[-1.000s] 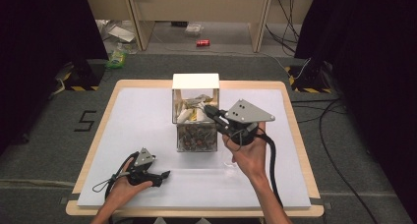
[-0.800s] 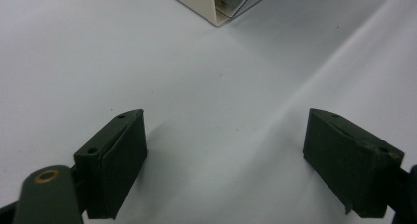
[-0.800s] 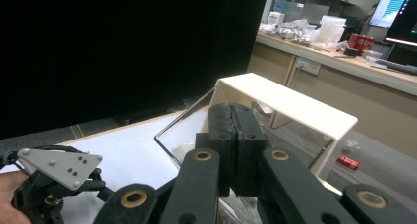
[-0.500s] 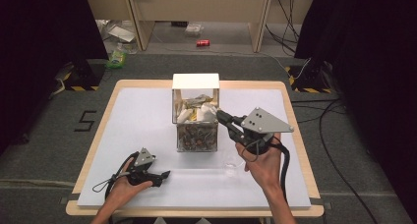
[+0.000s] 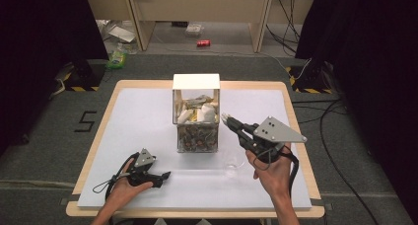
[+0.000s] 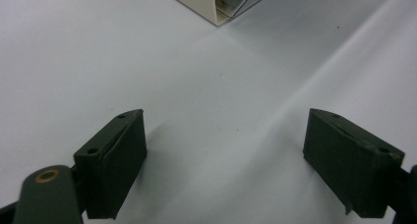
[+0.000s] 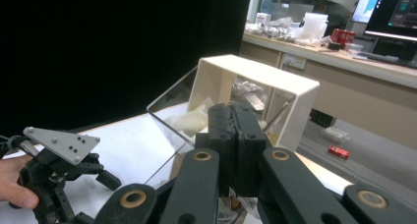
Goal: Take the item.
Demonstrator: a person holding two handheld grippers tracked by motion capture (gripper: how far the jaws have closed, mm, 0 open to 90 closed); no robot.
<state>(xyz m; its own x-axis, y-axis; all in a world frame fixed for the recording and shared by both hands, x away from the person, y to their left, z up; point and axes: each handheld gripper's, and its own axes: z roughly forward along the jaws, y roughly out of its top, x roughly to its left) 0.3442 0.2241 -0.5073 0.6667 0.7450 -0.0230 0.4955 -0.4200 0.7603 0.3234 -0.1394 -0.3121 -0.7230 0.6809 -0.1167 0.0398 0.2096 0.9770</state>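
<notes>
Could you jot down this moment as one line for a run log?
left gripper: open, resting on table | right gripper: shut, holding nothing visible, beside clear box | box: upright, mid-table

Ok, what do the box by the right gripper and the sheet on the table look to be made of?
The box: clear hard plastic walls by the look, glossy, since its contents show through, under an opaque cream top, matte. The sheet: smooth white, faintly shiny, probably laminate or plastic film; I cannot tell which. It lies on the table, whose pale rim looks like wood.
</notes>
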